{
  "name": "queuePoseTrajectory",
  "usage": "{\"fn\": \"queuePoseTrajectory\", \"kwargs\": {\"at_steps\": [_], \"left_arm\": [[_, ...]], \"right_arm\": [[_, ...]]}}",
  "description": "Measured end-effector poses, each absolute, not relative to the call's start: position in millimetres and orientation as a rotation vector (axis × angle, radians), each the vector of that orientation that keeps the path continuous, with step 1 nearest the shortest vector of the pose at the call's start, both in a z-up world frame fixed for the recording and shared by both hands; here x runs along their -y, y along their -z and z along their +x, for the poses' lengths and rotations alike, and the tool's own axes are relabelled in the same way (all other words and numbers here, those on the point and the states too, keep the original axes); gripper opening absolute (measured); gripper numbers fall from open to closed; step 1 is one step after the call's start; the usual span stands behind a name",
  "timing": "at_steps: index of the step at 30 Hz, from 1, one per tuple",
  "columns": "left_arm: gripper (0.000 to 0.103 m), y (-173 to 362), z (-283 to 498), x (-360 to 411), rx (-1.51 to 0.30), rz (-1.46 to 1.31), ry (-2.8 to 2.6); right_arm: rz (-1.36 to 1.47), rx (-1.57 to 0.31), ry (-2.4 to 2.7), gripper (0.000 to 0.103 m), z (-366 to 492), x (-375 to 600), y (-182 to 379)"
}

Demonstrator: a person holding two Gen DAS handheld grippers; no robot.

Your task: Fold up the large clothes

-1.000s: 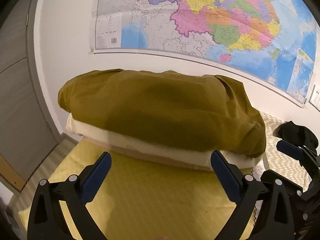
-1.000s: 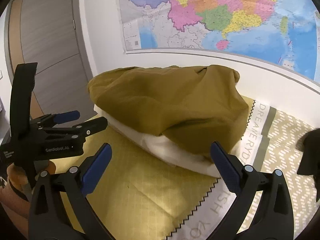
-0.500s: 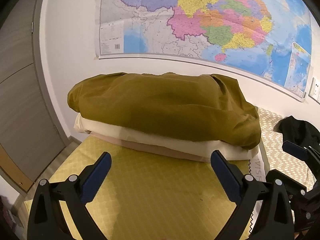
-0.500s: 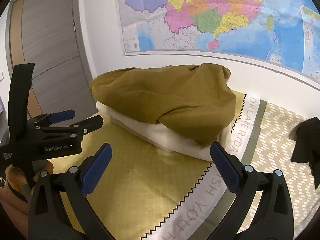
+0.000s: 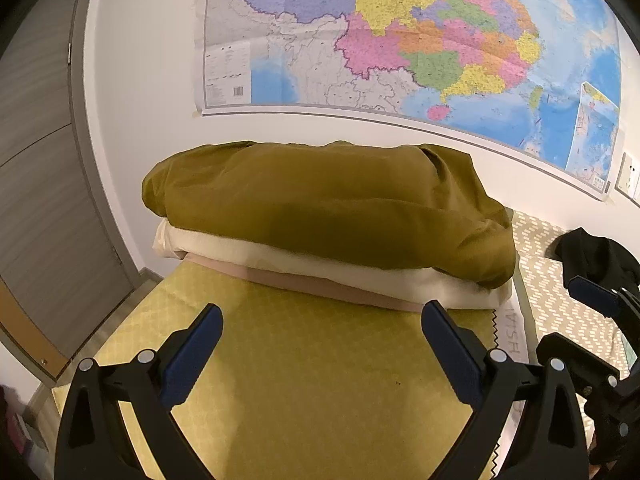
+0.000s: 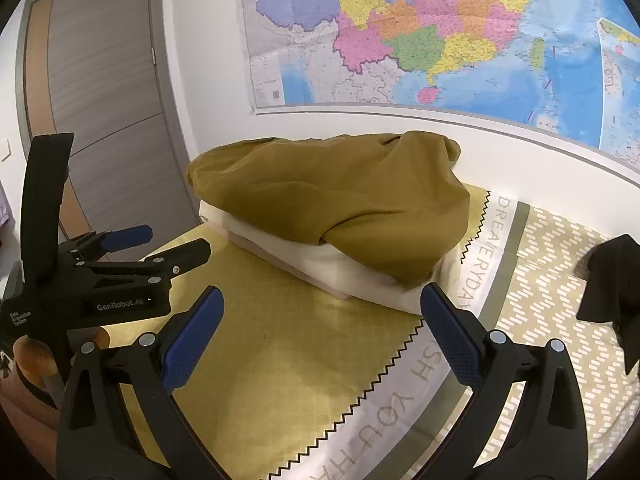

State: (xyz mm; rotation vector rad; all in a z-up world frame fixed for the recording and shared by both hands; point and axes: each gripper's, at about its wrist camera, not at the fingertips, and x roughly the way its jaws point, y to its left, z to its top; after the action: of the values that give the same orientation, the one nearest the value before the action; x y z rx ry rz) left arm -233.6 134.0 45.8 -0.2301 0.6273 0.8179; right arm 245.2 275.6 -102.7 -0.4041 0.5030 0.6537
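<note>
Both claws hang empty above the yellow bedspread [image 5: 320, 380], each with its blue pads spread wide. The left claw [image 5: 322, 350] faces a stack of folded clothes set against the wall under the map [image 5: 420, 40]: an olive garment [image 5: 328, 208] on top, a cream piece [image 5: 320, 258] under it and a pinkish-beige layer [image 5: 340, 286] at the bottom. The right claw [image 6: 322, 334] looks at the same stack from further right, and the left tool shows at the left edge of its view. A black garment [image 6: 612, 280] lies crumpled on the patterned part of the bed, well apart from the stack, to the right; it looks like the next piece to fold.

The risks, as I judge them:
- The olive top layer bulges and overhangs the cream one at its right end, so a brush from a claw travelling toward the black piece could drag it off or tip the stack
- The black cloth is bunched with no clear edge or corner showing; a pinch taken blind may catch several layers at once and the piece would lift as a knot, not spread
- The bedspread is soft, so a claw pressed low could nip the cover along with the garment
</note>
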Motion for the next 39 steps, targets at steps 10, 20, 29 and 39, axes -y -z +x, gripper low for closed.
{"fn": "queuePoseTrajectory", "kwargs": {"at_steps": [10,20,29,39], "left_arm": [[0.096,-45.0,-237.7,-130.8,-0.625,-0.23,-0.821],[0.096,-45.3,-240.0,-129.5,-0.622,-0.228,-0.825],[0.096,-45.5,-241.7,-128.1,-0.623,-0.226,-0.824],[0.096,-45.9,-243.8,-126.2,-0.623,-0.225,-0.821]], "right_arm": [[-0.4,-0.496,-0.647,0.097,240.6,-274.2,100.8],[-0.399,-0.497,-0.648,0.097,237.1,-274.4,101.5],[-0.395,-0.497,-0.643,0.097,236.3,-273.4,101.0],[-0.395,-0.499,-0.643,0.097,233.8,-274.8,101.2]]}}
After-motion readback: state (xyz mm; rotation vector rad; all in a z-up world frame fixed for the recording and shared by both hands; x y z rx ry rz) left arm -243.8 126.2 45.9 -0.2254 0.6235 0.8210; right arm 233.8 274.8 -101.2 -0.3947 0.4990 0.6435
